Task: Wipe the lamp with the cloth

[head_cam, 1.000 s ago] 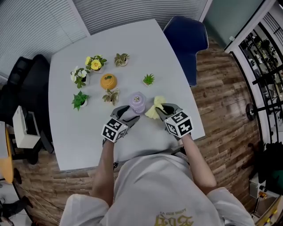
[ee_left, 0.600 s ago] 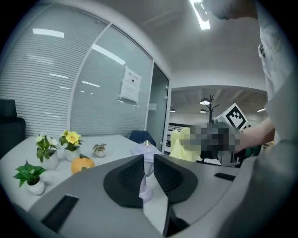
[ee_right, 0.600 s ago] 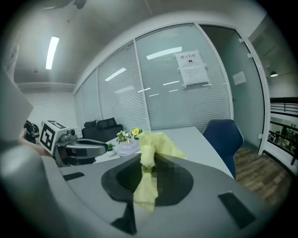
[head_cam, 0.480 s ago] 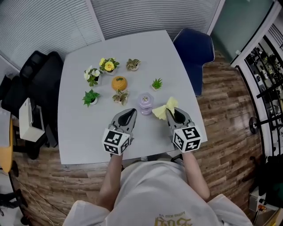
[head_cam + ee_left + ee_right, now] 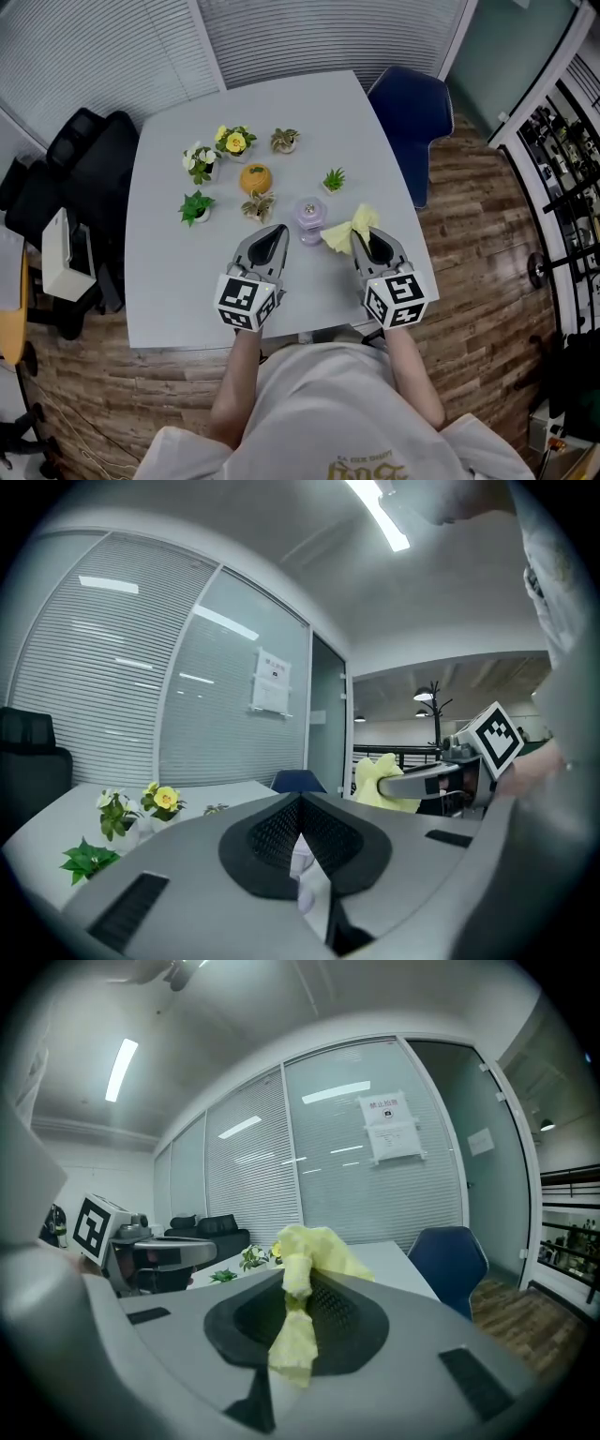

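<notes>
Wiping has not started. The right gripper (image 5: 362, 236) has its jaws clamped on the yellow cloth (image 5: 343, 232), while the left gripper (image 5: 278, 230) has just been closing its jaws, which now meet on nothing. The lilac lamp (image 5: 309, 218) stands on the table (image 5: 173, 281) just ahead, between the 2 sets of jaws. Next, I judge, the cloth must be brought against it, with the left jaws reopened to steady it. Beyond the lamp are potted plants (image 5: 195, 206), blinds (image 5: 309, 33), a blue chair (image 5: 408, 103) and wood floor (image 5: 473, 234).
</notes>
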`<state>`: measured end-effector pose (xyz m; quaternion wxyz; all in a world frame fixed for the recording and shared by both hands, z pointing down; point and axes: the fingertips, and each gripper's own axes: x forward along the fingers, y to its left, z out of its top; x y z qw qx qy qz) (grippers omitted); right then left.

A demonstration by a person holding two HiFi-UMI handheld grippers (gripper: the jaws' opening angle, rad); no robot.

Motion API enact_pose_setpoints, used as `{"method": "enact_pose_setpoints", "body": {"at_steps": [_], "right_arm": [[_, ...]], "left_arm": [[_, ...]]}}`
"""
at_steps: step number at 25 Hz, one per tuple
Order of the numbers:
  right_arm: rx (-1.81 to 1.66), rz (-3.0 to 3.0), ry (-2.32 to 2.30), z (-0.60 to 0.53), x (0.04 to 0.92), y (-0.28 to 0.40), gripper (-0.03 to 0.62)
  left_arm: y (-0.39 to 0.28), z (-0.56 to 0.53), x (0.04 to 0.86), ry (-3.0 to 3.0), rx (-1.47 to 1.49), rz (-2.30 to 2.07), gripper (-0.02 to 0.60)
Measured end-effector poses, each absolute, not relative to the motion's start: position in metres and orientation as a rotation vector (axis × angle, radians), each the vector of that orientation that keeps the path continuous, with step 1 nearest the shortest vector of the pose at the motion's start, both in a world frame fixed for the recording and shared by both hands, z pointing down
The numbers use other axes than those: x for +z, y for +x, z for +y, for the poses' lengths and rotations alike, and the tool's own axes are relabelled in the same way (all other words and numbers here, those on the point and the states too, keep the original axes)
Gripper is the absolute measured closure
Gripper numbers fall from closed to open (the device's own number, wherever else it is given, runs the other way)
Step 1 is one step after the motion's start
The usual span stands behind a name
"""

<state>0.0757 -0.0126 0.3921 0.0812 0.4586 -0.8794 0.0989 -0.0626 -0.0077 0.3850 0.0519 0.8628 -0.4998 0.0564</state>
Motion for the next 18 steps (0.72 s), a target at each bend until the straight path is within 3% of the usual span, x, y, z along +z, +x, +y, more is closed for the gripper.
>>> {"method": "enact_pose_setpoints", "body": {"at_steps": [18], "right_arm": [[0.239,-2.61,1.362,-0.0084,0.385,0.0701,0.537]], "left_arm": [[-0.0654,-0.0084,0.3826,2.64,0.163,-1.52,0.578]]}}
